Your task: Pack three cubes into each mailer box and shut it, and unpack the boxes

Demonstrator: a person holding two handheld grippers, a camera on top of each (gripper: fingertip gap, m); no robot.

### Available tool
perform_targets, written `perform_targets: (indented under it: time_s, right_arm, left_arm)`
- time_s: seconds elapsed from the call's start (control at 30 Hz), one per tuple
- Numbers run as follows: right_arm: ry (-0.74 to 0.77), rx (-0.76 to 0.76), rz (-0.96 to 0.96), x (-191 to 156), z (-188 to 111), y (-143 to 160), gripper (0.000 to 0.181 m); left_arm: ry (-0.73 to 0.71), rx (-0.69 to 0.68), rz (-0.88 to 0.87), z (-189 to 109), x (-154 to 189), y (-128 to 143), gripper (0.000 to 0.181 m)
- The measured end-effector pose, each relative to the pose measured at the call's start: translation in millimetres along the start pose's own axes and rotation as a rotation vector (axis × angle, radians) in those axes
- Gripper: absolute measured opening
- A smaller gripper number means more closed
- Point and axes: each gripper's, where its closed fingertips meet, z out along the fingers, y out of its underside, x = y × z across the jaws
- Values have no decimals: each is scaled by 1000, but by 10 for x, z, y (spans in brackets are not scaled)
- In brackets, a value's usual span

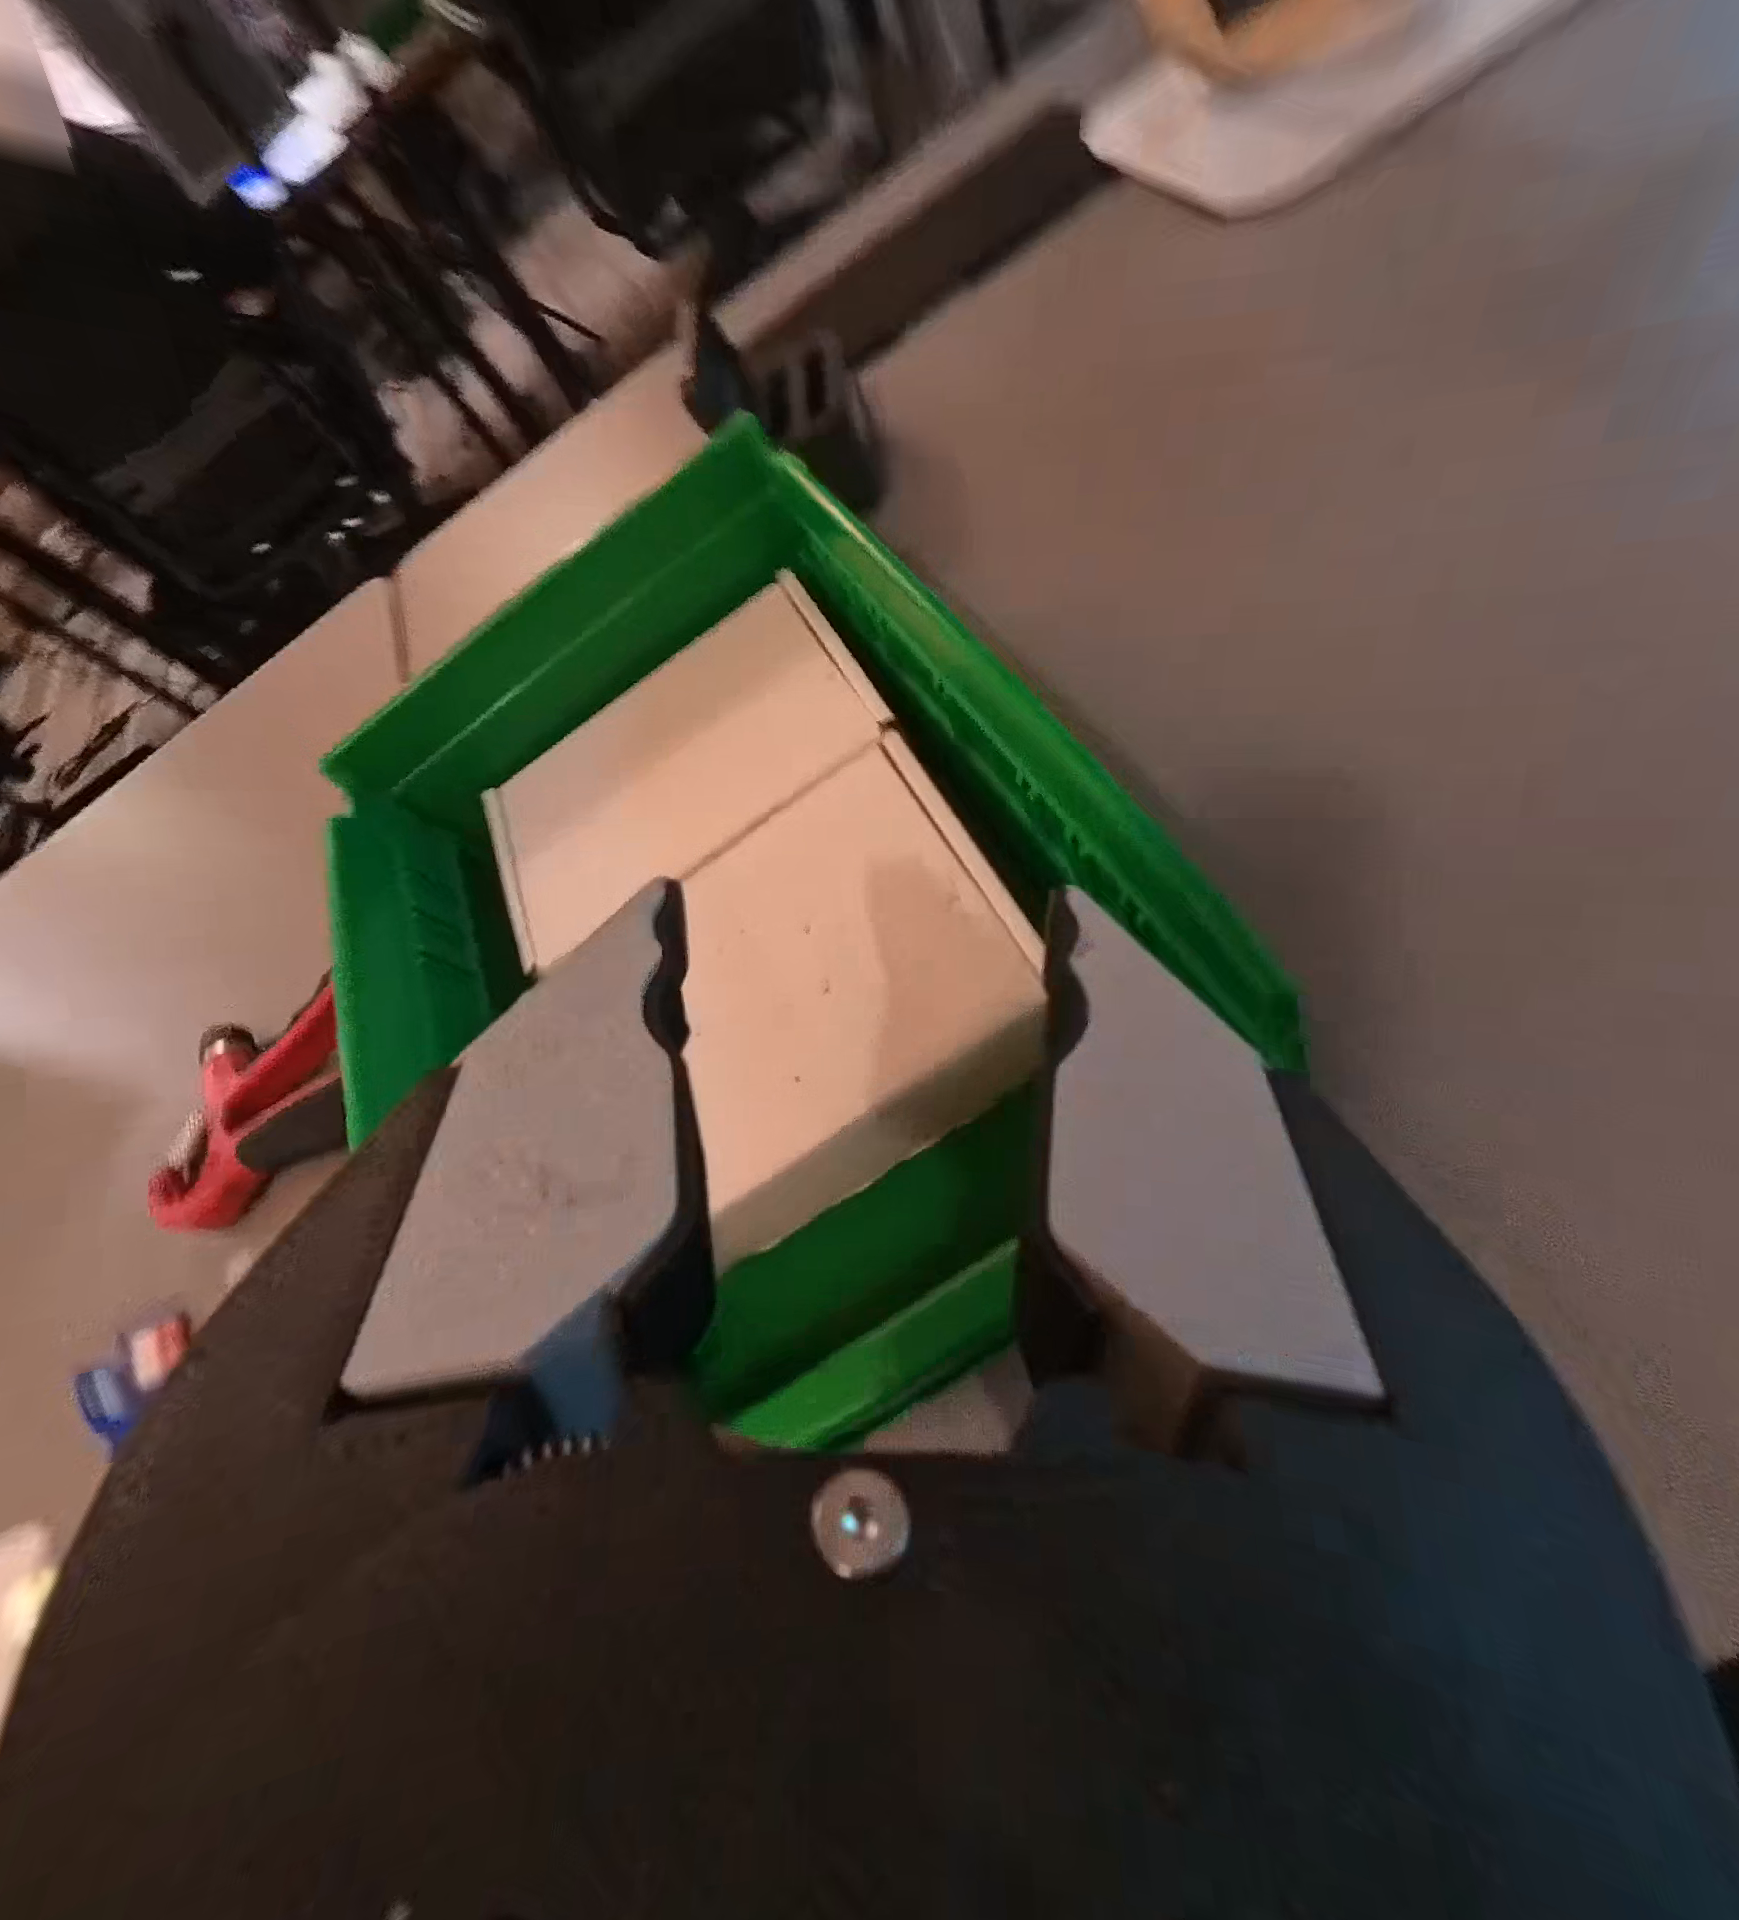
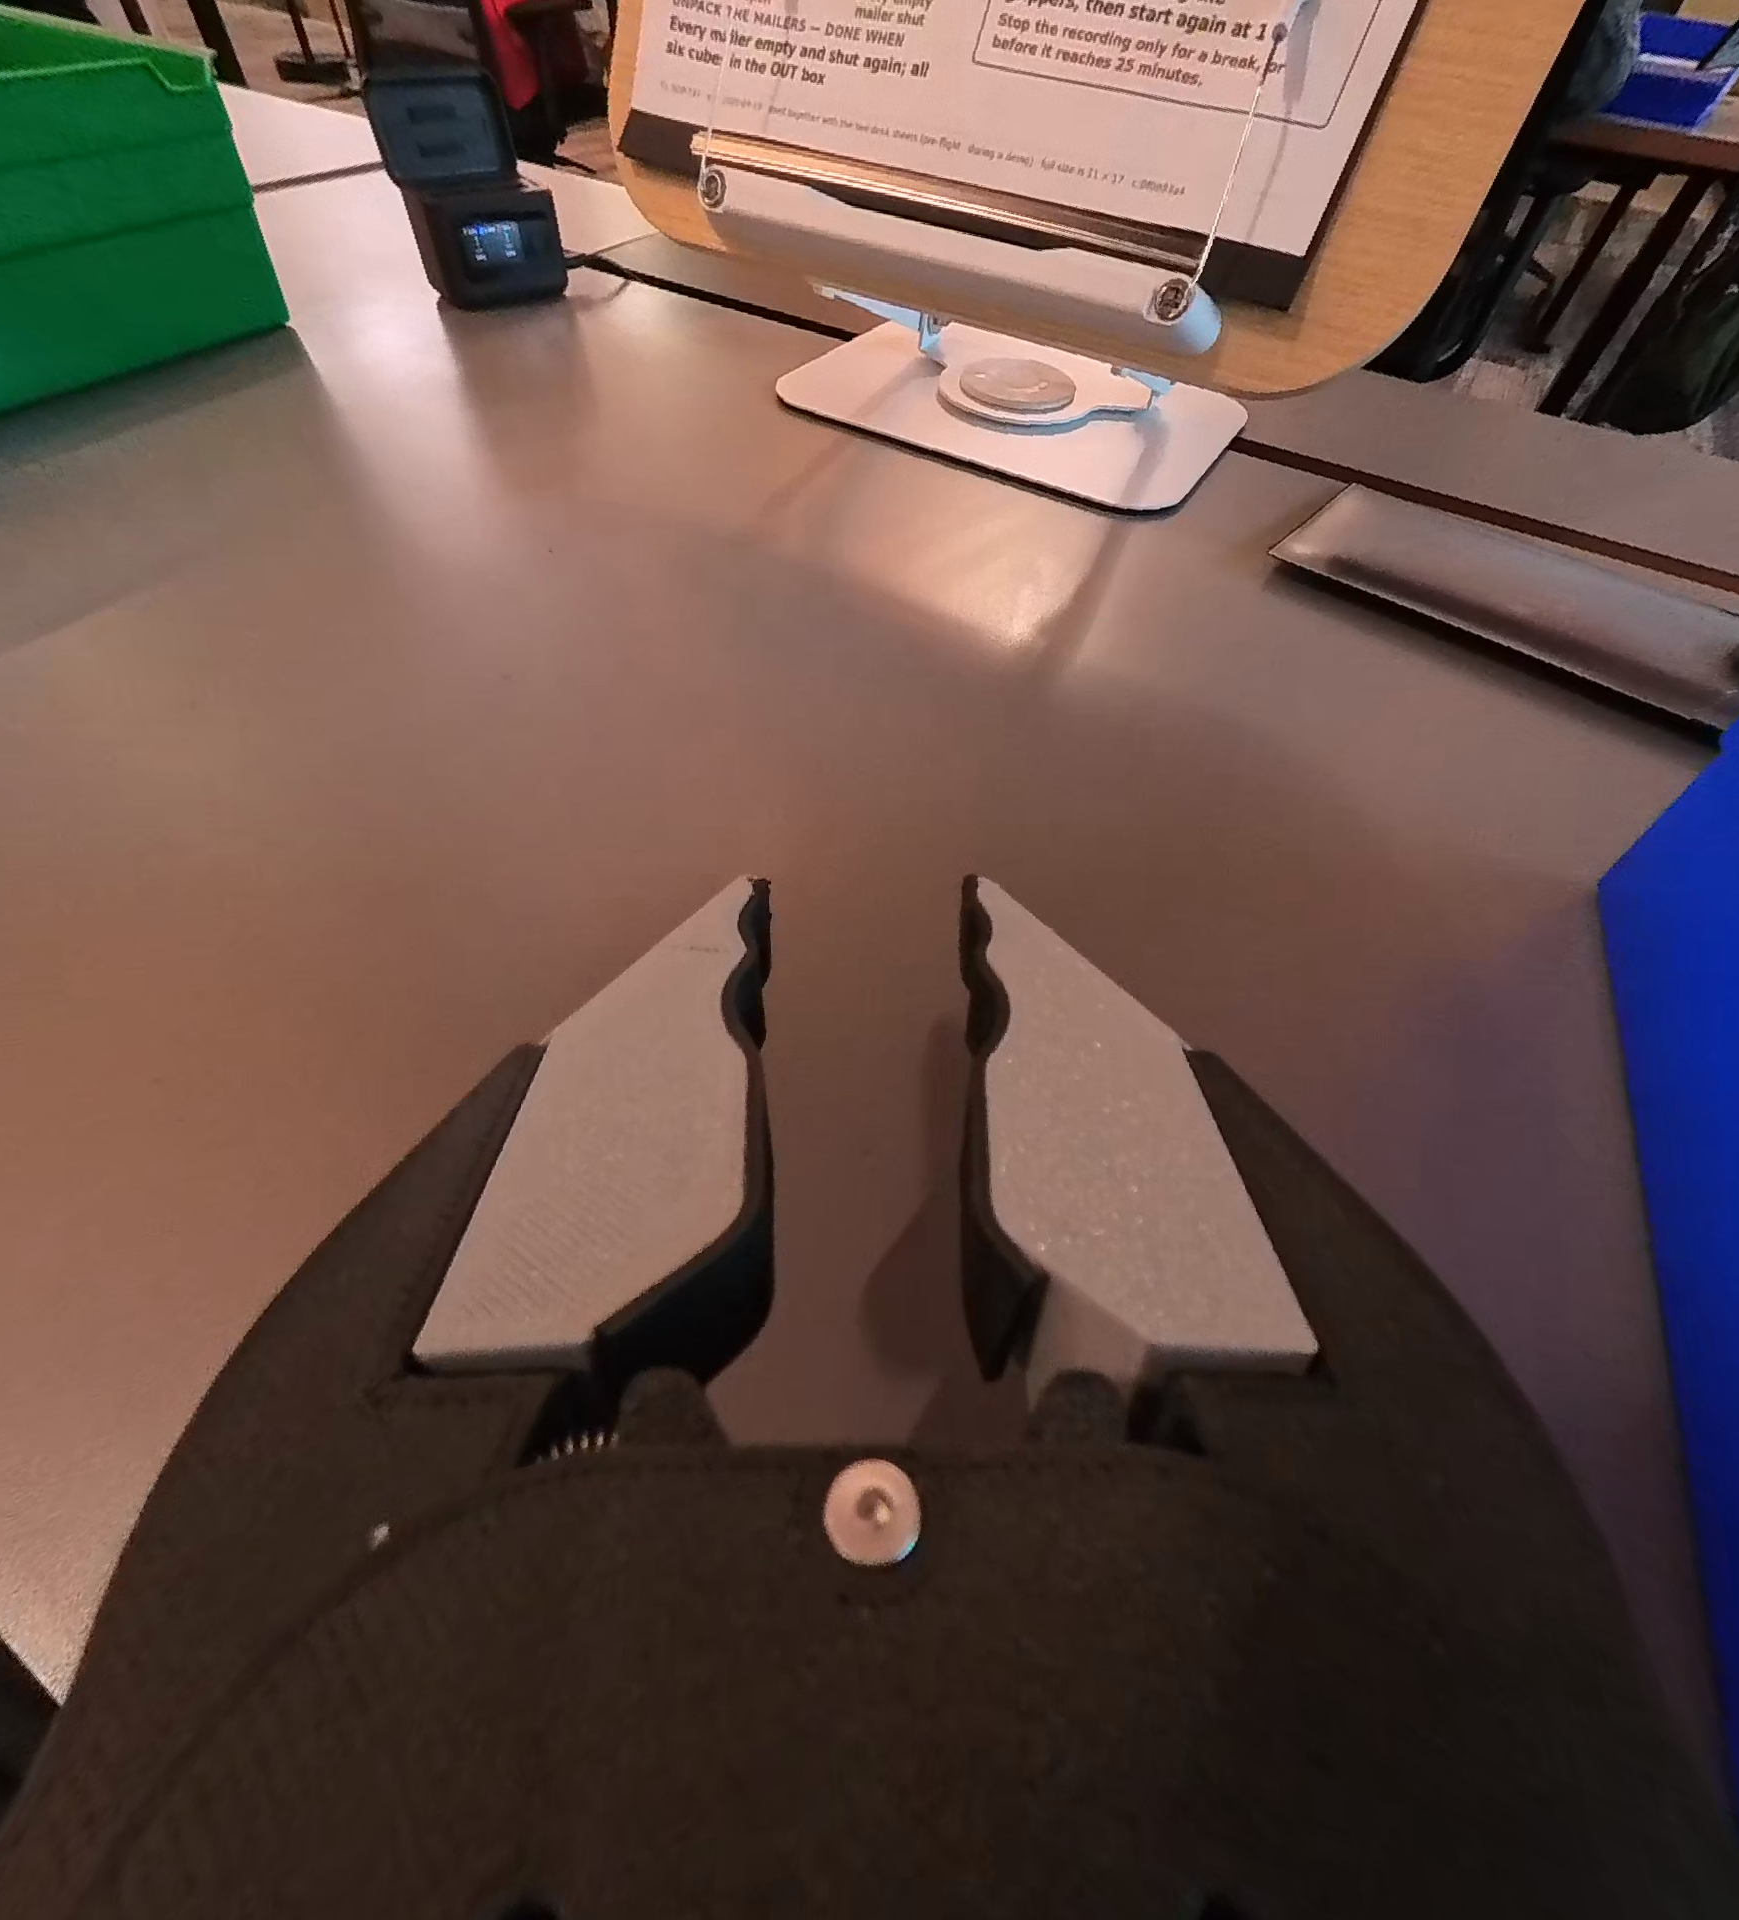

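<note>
In the left wrist view a green bin holds two shut tan mailer boxes side by side, a nearer one and a farther one. My left gripper is open wide just over the nearer box. Its left finger covers part of that box's top and its right finger sits by the box's right corner. The view is blurred and I cannot tell whether they touch. My right gripper is partly open and empty, low over the bare grey table. No cubes show.
A red clamp lies left of the green bin. In the right wrist view the green bin is far left, a blue bin at the right edge, a black device with a small screen, a sheet stand and a flat black tray at the back. Spacing between my two grippers at the tips: around 55 cm.
</note>
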Motion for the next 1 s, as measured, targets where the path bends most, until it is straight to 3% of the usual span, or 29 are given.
perform_targets:
  time_s: [0.13,0.23,0.47,0.53,0.77,1.0]
  right_arm:
    - [2,0,-1,3,1,0,34]
    - [5,-4,-3,3,4,3,34]
    - [17,-15,-19,2,16,16,34]
    - [18,-18,-22,-1,19,20,34]
    - [14,-21,-23,-7,22,22,34]
    - [9,-20,-23,-14,21,20,34]
  left_arm:
    - [202,-145,267,175,121,263,72]
    - [286,-288,359,254,131,552,70]
    - [197,-498,606,536,-42,883,101]
    - [139,-585,654,633,-150,1006,96]
    - [126,-519,662,739,-219,973,86]
    - [71,-500,741,565,-262,946,63]
